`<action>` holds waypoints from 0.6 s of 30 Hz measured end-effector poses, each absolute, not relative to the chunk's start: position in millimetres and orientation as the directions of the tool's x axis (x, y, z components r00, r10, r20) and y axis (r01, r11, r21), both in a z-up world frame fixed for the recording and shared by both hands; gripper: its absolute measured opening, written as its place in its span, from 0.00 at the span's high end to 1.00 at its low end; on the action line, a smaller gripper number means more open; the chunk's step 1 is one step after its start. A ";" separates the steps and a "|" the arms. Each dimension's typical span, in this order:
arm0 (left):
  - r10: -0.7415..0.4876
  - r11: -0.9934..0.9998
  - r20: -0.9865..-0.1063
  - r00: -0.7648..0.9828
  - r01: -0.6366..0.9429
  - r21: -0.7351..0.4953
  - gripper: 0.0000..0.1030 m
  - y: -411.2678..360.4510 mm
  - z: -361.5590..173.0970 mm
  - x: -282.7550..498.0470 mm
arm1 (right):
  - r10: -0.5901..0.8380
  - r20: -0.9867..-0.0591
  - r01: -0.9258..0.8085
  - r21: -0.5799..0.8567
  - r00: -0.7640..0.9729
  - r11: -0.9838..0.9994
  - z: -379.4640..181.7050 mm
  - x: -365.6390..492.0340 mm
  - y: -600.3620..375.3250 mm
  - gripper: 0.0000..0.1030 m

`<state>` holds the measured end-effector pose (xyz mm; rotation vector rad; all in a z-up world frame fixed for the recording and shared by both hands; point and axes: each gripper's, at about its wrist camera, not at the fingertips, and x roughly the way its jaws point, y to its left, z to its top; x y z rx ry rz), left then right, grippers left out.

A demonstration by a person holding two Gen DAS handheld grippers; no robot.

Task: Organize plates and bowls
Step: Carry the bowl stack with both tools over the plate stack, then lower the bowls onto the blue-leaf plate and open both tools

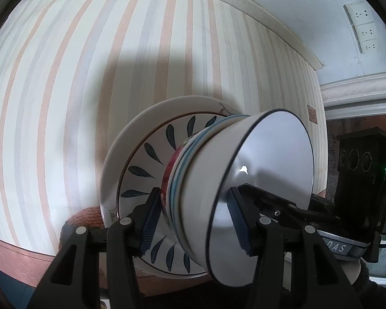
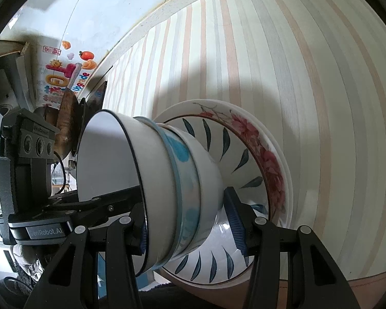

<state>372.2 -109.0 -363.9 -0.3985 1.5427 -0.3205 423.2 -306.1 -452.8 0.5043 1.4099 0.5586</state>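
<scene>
Several pieces of crockery sit nested in one stack on the striped tabletop (image 1: 115, 51), and we see it from both sides. At the bottom lies a wide white plate (image 1: 110, 164), then a plate with red flowers along its rim (image 2: 267, 159), then a white plate with dark blue leaf marks radiating round a thin brown ring (image 1: 151, 154). Three bowls are nested on these: a plain white glazed bowl (image 2: 208, 170) lowest, a bowl with light blue patches and a blue rim (image 2: 182, 159) in the middle, and on top a white bowl with a thin dark rim line (image 1: 270, 159), its smooth pale inside catching one bright glint.

Our left gripper (image 1: 190, 221) reaches in with its blue ribbed pads (image 1: 238, 221) parted: one finger lies inside the top bowl, the other outside the bowls, over the leaf plate. Our right gripper (image 2: 190, 221) straddles the same bowls from the opposite side, one pad behind the top bowl's rim and one against the leaf plate. Whether either pair presses firmly on the bowl walls we cannot tell. The stack stands well in from the table's pale speckled edge (image 1: 257, 18), beyond which is a grey wall with white sockets (image 1: 362, 25).
</scene>
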 end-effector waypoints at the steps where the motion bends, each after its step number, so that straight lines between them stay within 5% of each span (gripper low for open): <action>1: -0.440 0.897 -0.898 0.010 -0.047 -0.440 0.52 -107.3 -362.5 369.7 | 0.633 -0.771 -0.066 0.629 0.072 0.774 -452.5 423.4 -306.7 0.49; 18: -0.196 0.980 -0.972 0.130 0.002 -0.198 0.52 -115.1 -318.3 340.2 | 0.487 -0.862 -0.110 0.476 0.140 0.873 -413.7 410.7 -312.1 0.49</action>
